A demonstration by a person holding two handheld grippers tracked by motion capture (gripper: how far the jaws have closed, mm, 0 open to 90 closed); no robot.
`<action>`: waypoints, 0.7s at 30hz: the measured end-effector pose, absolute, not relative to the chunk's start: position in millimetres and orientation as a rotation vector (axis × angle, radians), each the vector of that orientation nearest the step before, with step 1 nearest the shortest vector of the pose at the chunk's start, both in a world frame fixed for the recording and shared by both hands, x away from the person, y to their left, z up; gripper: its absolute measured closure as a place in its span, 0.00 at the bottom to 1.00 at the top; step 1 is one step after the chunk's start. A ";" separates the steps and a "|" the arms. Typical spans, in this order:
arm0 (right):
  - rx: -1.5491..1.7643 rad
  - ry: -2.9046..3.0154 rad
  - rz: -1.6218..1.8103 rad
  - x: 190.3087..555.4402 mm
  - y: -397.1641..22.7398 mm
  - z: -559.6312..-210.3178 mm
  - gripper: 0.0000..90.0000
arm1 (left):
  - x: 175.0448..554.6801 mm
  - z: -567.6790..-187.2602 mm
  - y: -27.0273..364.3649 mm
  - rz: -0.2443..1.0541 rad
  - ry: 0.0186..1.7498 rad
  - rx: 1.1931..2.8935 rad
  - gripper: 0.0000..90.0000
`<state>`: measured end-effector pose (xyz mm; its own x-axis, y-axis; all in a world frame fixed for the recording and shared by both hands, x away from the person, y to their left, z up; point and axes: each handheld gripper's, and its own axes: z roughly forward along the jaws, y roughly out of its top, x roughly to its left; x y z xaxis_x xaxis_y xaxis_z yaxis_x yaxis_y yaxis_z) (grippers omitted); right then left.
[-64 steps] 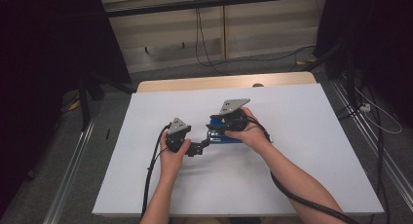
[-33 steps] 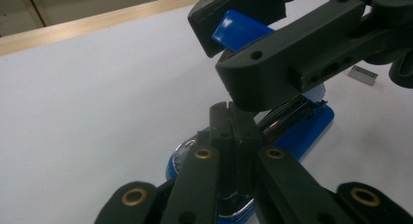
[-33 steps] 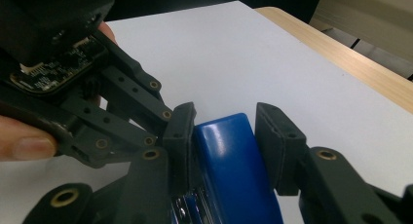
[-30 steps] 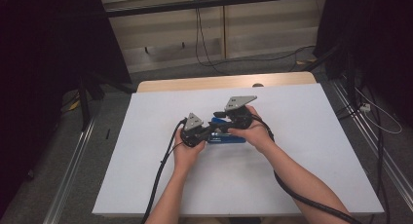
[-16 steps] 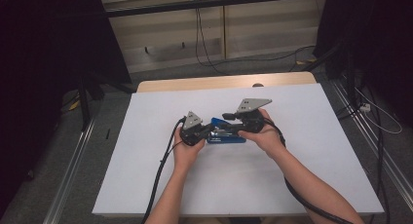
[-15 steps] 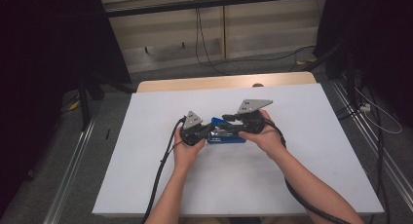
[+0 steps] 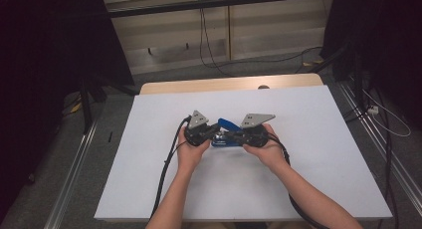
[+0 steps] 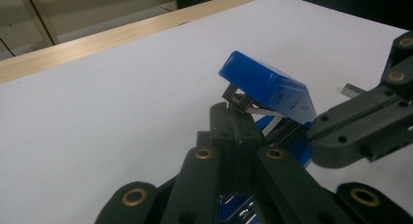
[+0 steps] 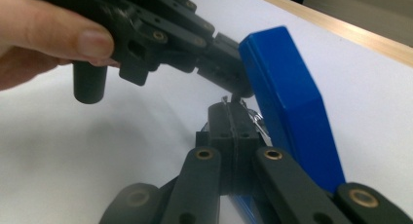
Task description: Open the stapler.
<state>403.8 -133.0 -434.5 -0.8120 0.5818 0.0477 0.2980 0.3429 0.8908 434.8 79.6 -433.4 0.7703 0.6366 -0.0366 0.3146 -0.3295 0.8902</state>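
While the left gripper [image 7: 213, 132] keeps its place at the middle of the table [image 7: 308, 119], the right gripper [image 7: 234, 138] has travelled leftward across the frame toward it, and its jaws have just been closing; in the right gripper view they now stand together, pressed flat against each other just under the raised blue lid, with what looks like a thin silvery metal part at their tips, though whether they pinch it cannot be told. The left gripper's jaws are likewise together; in the left gripper view their tips sit at the metal hinge piece beneath the lid, and a grip on it cannot be confirmed.

The stapler [image 7: 225, 137] lies on the white sheet at the centre of the high view, between the two grippers; its blue lid [image 8: 265, 85] is tilted up, open at an angle, with the staple channel [image 8: 287, 131] exposed below. A short staple strip [image 8: 351, 90] lies on the sheet at the right edge of the left gripper view.

Judged from this, the work is at the loading or magazine-handling step; both grippers are engaged at the inner mechanism; the lid is not yet closed.
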 end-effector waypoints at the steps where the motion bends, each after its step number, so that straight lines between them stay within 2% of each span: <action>1: 0.787 2.331 1.452 403.7 -131.8 -435.6 1.00 | 434.9 -433.0 79.5 0.395 0.718 1.937 1.00; 21: 0.880 2.193 1.399 411.6 -108.6 -458.4 1.00 | 433.1 -430.0 77.5 0.416 0.712 1.954 0.98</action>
<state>411.6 -108.6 -458.4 -0.7252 0.6885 0.0066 0.2959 0.3030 0.9059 433.1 77.5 -430.0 0.7699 0.6381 -0.0108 0.3033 -0.3509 0.8859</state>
